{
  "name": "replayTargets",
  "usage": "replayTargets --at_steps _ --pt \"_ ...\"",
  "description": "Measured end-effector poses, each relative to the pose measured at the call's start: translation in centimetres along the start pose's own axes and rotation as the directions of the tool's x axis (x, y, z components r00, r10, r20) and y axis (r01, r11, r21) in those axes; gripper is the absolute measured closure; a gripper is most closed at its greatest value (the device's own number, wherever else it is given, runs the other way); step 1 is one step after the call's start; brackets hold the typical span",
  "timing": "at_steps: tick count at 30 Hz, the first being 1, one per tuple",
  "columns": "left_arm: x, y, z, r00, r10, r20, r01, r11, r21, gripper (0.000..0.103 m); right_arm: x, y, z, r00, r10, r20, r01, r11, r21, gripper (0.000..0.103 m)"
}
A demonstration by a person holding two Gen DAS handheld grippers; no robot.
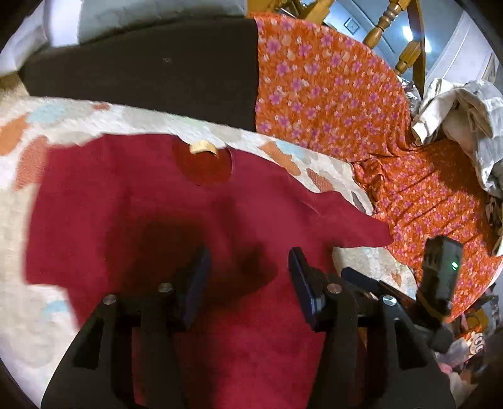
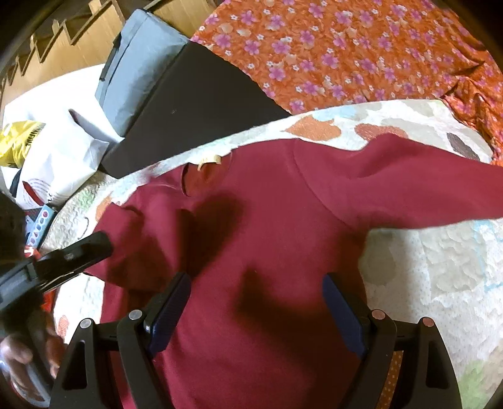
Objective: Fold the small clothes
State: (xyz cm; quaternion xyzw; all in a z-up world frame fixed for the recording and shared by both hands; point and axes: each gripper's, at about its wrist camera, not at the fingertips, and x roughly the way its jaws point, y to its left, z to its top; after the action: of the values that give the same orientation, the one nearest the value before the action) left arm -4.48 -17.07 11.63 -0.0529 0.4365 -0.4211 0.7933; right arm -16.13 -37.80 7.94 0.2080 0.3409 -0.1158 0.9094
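The maroon sweatshirt [image 2: 267, 220] lies flat on the patterned quilt [image 2: 424, 267], collar away from both grippers. Left gripper [image 1: 250, 280] and right gripper [image 2: 256, 302] hover above it, jaws apart, empty. The spread sleeve [image 2: 424, 188] lies nearer the right gripper.

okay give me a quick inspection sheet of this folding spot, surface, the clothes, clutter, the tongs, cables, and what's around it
Surface: patterned quilt, partly covered.
Job's things: red top spread flat, one sleeve stretched sideways, the other sleeve folded onto the body.
Clutter: orange floral cloth; white bag; crumpled pale fabric.
Tongs: left tongs open, nothing between them; right tongs open above the top.
Cables: nothing seen.
Surroundings: dark board; wooden chair.
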Motion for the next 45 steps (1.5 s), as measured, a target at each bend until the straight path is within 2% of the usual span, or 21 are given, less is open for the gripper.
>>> replayTargets --at_steps 3,5,8,10,13,14,15,16,17,20,22,25,27,30,31,34,37,39,41,43,45 --pt "-2.6 0.7 0.2 0.994 0.111 0.003 -0.111 0.994 -0.006 0.049 0.6 1.0 0.9 1.0 0.025 0.0 -0.025 0.999 -0.044 0.019" --pt "-4.2 2.3 -1.0 0.985 0.172 0.02 -0.171 0.985 -0.031 0.043 1.4 1.5 1.1 1.0 0.003 -0.001 -0.003 0.997 -0.081 0.019" --pt "-5.7 6.0 -2.4 0.958 0.283 0.041 -0.279 0.957 -0.082 0.04 3.0 1.5 1.6 0.997 -0.071 -0.039 0.066 0.989 -0.13 0.019" --pt "-5.7 8.7 -2.5 0.933 0.359 0.031 -0.353 0.929 -0.113 0.04 3.2 0.5 1.8 0.992 -0.125 -0.011 0.123 0.985 -0.118 0.019" --pt "-6.1 11.7 -1.8 0.924 0.381 0.03 -0.366 0.905 -0.217 0.04 4.7 -0.8 2.4 0.991 -0.133 -0.012 0.131 0.988 -0.082 0.019" --pt "-6.2 12.2 -1.7 0.922 0.385 0.034 -0.366 0.897 -0.248 0.04 5.5 -1.0 2.5 0.993 -0.114 -0.029 0.111 0.99 -0.083 0.028" --pt "-6.4 12.8 -1.5 0.922 0.385 0.041 -0.359 0.889 -0.284 0.04 6.9 -1.0 2.6 0.997 -0.055 -0.063 0.049 0.995 -0.091 0.072" --pt "-6.6 13.2 -1.2 0.924 0.38 0.05 -0.348 0.886 -0.307 0.04 7.5 -1.0 2.5 0.996 -0.035 -0.077 0.027 0.994 -0.101 0.094" --pt "-6.6 13.4 -1.1 0.923 0.381 0.058 -0.345 0.884 -0.316 0.04 7.5 -0.4 2.7 0.997 -0.057 -0.051 0.05 0.99 -0.131 0.097" --pt "-6.5 13.0 -1.0 0.908 0.414 0.069 -0.377 0.876 -0.302 0.04 5.2 1.3 4.2 0.997 -0.044 0.063 0.057 0.971 -0.23 0.098" --pt "-5.9 12.7 -1.0 0.905 0.42 0.065 -0.385 0.876 -0.29 0.04 3.2 2.0 6.4 0.979 -0.106 0.173 0.154 0.943 -0.295 0.098" --pt "-4.5 11.9 -0.8 0.91 0.412 0.052 -0.386 0.886 -0.258 0.04 2.8 0.4 9.2 0.956 -0.183 0.23 0.245 0.929 -0.278 0.098" --pt "-3.4 11.3 -0.8 0.909 0.415 0.036 -0.397 0.889 -0.226 0.04 3.6 -0.9 9.9 0.955 -0.194 0.224 0.247 0.938 -0.244 0.098" --pt "-1.6 9.9 -0.9 0.909 0.416 0.012 -0.409 0.898 -0.165 0.04 7.9 -3.3 9.7 0.928 -0.326 0.179 0.361 0.905 -0.226 0.098" --pt "-1.1 9.5 -1.0 0.909 0.416 0.008 -0.41 0.9 -0.145 0.04 9.1 -4.1 9.5 0.93 -0.339 0.144 0.364 0.906 -0.216 0.098" --pt "0.0 8.7 -1.2 0.901 0.435 0.002 -0.433 0.897 -0.093 0.04 9.3 -6.4 9.1 0.957 -0.285 0.047 0.289 0.946 -0.15 0.097" --pt "0.9 9.3 -1.3 0.892 0.451 -0.017 -0.451 0.887 -0.103 0.04 5.6 -7.5 7.9 0.968 -0.226 0.109 0.234 0.97 -0.062 0.096" --pt "1.7 9.9 -1.6 0.887 0.46 -0.05 -0.462 0.879 -0.119 0.04 4.4 -7.0 7.0 0.974 -0.195 0.112 0.204 0.977 -0.067 0.095" --pt "2.8 10.8 -2.1 0.876 0.474 -0.093 -0.482 0.867 -0.122 0.04 5.4 -5.5 5.6 0.988 -0.147 0.045 0.151 0.982 -0.113 0.095" --pt "3.4 11.4 -2.5 0.874 0.472 -0.118 -0.485 0.865 -0.133 0.04 7.9 -5.1 4.7 0.99 -0.138 -0.036 0.132 0.981 -0.144 0.095" --pt "3.4 11.5 -2.6 0.875 0.47 -0.116 -0.483 0.864 -0.141 0.04 9.2 -5.2 4.1 0.986 -0.164 -0.028 0.157 0.974 -0.163 0.095"
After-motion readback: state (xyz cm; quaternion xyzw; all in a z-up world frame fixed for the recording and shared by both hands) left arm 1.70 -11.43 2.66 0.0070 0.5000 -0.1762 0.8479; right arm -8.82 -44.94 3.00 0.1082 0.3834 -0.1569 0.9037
